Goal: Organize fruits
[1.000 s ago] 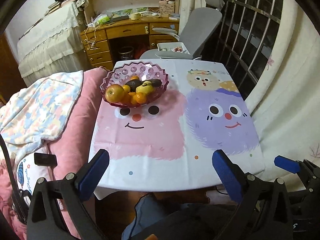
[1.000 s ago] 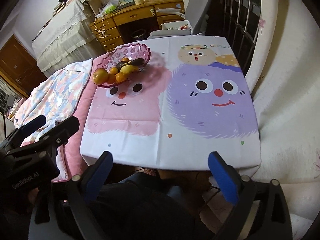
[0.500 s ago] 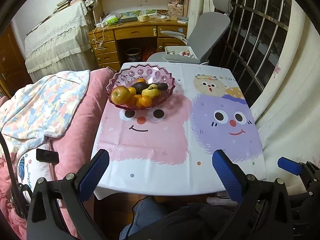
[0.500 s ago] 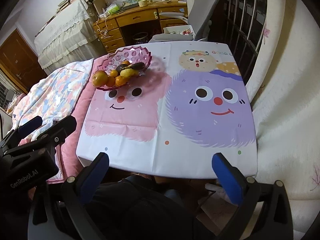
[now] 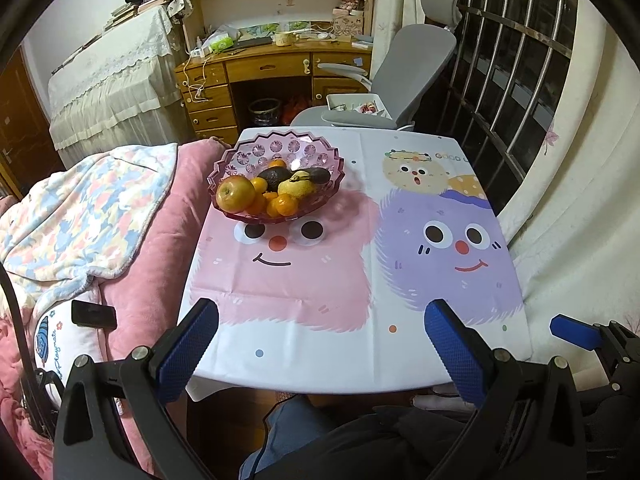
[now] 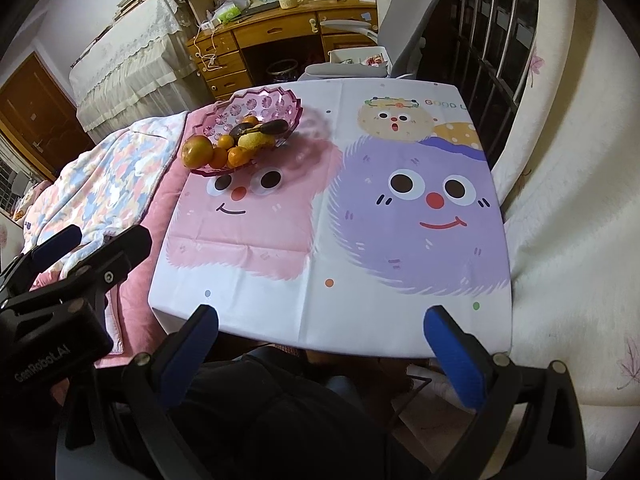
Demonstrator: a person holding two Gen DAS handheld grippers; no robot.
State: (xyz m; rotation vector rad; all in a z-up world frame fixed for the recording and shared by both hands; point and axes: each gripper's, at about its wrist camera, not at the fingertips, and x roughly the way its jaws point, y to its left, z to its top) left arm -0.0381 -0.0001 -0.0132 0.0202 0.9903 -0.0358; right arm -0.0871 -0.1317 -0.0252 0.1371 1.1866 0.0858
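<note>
Left wrist view: left tongs (image 5: 320, 344) spread wide, holding nothing, at the near bench (image 5: 344, 368) edge. The scalloped pink plastic bowl (image 5: 320, 152) sits far-left on the glossy cartoon tablecloth (image 5: 440, 280), piled with a round apple (image 5: 235, 198), oranges (image 5: 286, 205), a lemon (image 5: 298, 188) and a dark avocado (image 5: 274, 177). A fluffy pink blanket (image 5: 160, 216) lies alongside.

Right wrist view: right tongs (image 6: 320, 340) also wide open and empty; same bowl (image 6: 276, 96) far-left, grey office chair (image 6: 412, 12) behind the bench.

My left wrist view looking forward from just off the table's (image 5: 320, 368) near edge, my right wrist view (image 6: 332, 320) alongside it toward the right corner, tilted down more, both sharing the tabletop, the fruit bowl (image 5: 276, 152) (image 6: 256, 108) at its far left corner, the desk (image 5: 264, 68) beyond.
</note>
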